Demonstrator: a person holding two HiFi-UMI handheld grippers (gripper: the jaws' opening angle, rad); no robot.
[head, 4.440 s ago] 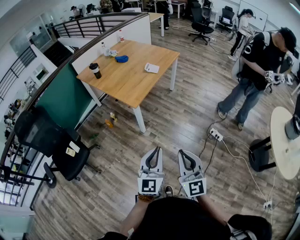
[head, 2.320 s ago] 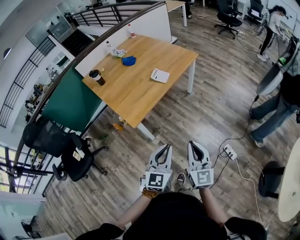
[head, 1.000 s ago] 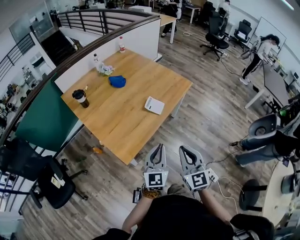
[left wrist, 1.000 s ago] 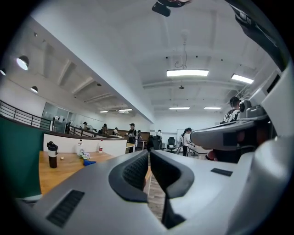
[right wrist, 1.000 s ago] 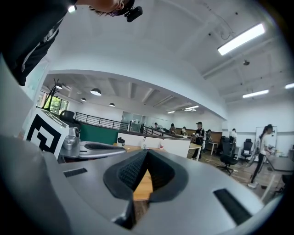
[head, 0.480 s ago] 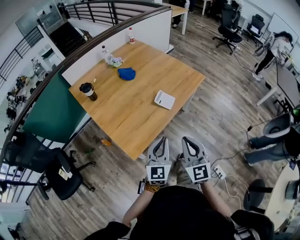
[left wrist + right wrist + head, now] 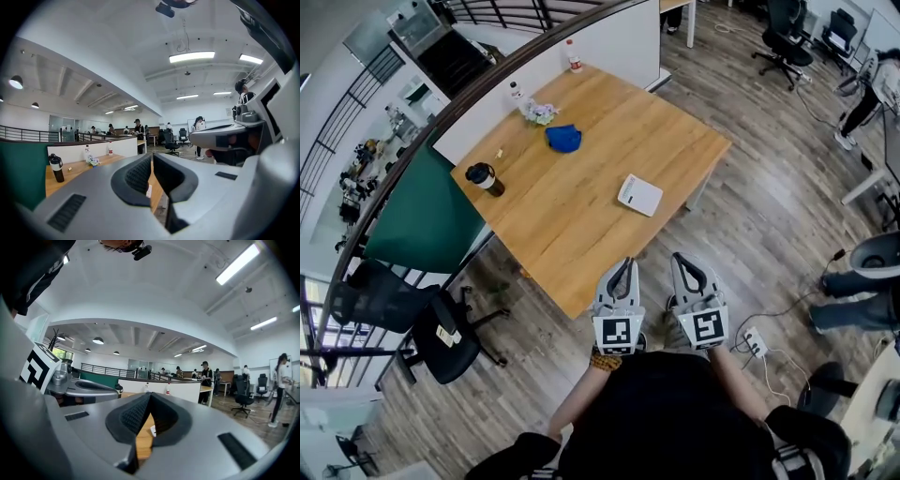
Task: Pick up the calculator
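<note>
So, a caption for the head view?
Shut, the left gripper and right gripper face a wooden table bearing the calculator.

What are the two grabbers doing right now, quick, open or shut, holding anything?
Left gripper: shut, holding nothing.
Right gripper: shut, holding nothing.

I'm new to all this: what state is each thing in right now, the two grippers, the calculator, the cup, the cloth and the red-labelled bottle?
Left gripper: jaws shut, empty.
Right gripper: jaws shut, empty.
Calculator: lying flat on the table, untouched.
Black cup: upright.
Blue cloth: crumpled.
Red-labelled bottle: upright.
</note>
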